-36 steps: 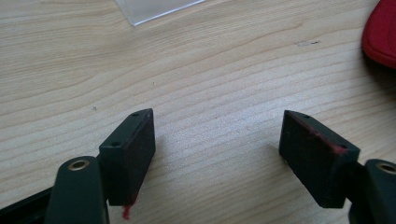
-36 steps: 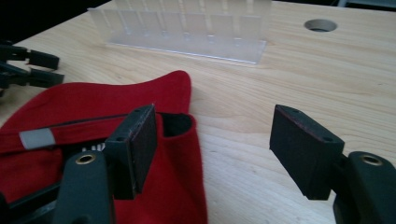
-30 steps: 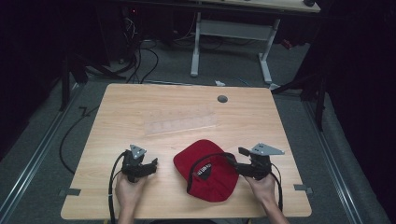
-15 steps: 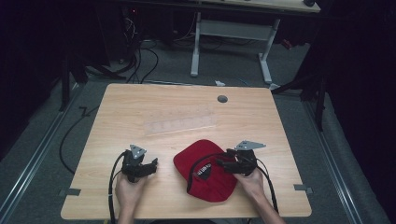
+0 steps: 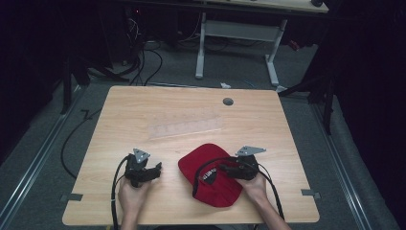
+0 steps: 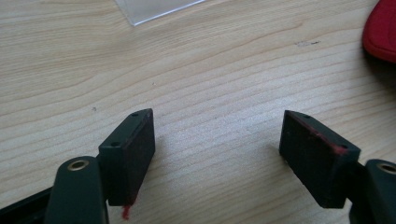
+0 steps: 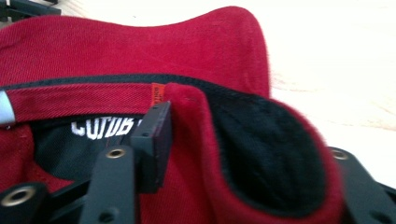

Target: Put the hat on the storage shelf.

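Note:
A red cap (image 5: 210,177) with a black lining and white lettering lies near the table's front edge, right of the middle. My right gripper (image 5: 221,170) is at its right side, held by a hand. In the right gripper view the gripper (image 7: 247,149) stands open, with a fold of the cap's rim (image 7: 261,154) between the jaws: the left pad is inside the cap and the right jaw is mostly hidden behind the fabric. My left gripper (image 5: 155,168) rests on bare wood left of the cap, open (image 6: 217,140) with nothing between the pads. The cap's edge (image 6: 383,28) shows far right there.
A clear plastic strip (image 5: 184,127) lies across the middle of the wooden table (image 5: 143,105), and its corner (image 6: 154,7) shows ahead of the left gripper. A round cable hole (image 5: 228,101) sits near the back edge. Cables trail off the front edge.
My right gripper has moved left from beside the cap onto its edge, so the rim now lies between its jaws. The left gripper and the cap have stayed put.

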